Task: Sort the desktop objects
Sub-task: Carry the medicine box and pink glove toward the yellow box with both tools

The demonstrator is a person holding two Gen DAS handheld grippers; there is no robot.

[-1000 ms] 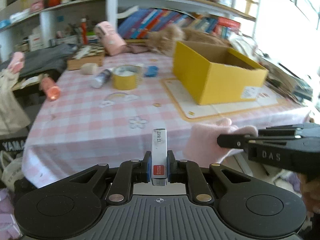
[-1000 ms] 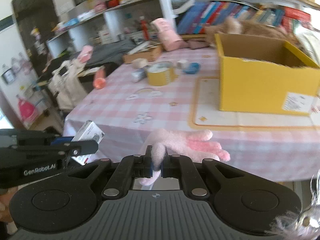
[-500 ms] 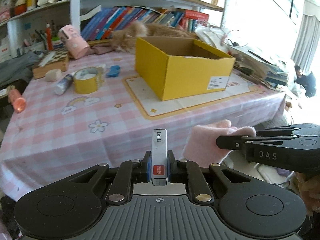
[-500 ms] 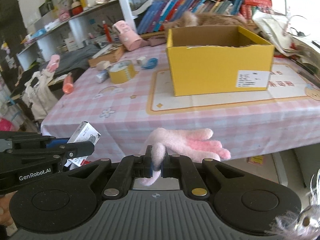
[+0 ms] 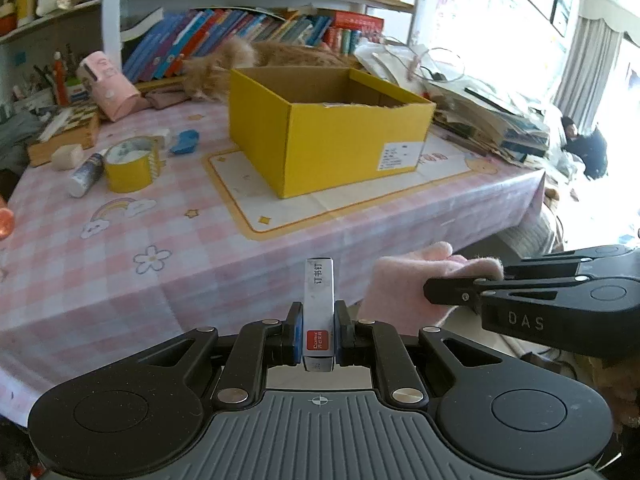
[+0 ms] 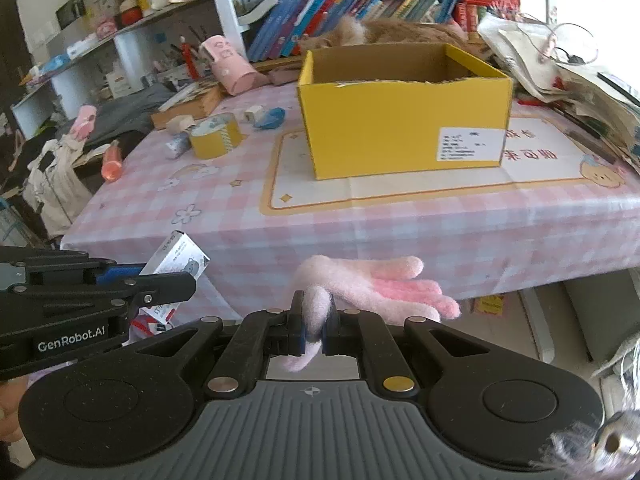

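Already our left claw [image 5: 318, 334] pinches a light, stiff staple box [image 5: 319, 304] by its flat sides; our right claw [image 6: 314, 326] grips a soft, limp pink glove [image 6: 372, 288], both before the worktop's [image 6: 400, 232] front edge.

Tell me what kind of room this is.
Probably a lived-in home study or family room: shelves packed with books behind a table under a pink checked cloth, an orange cat lying behind the open yellow box, and tape and stationery scattered about.
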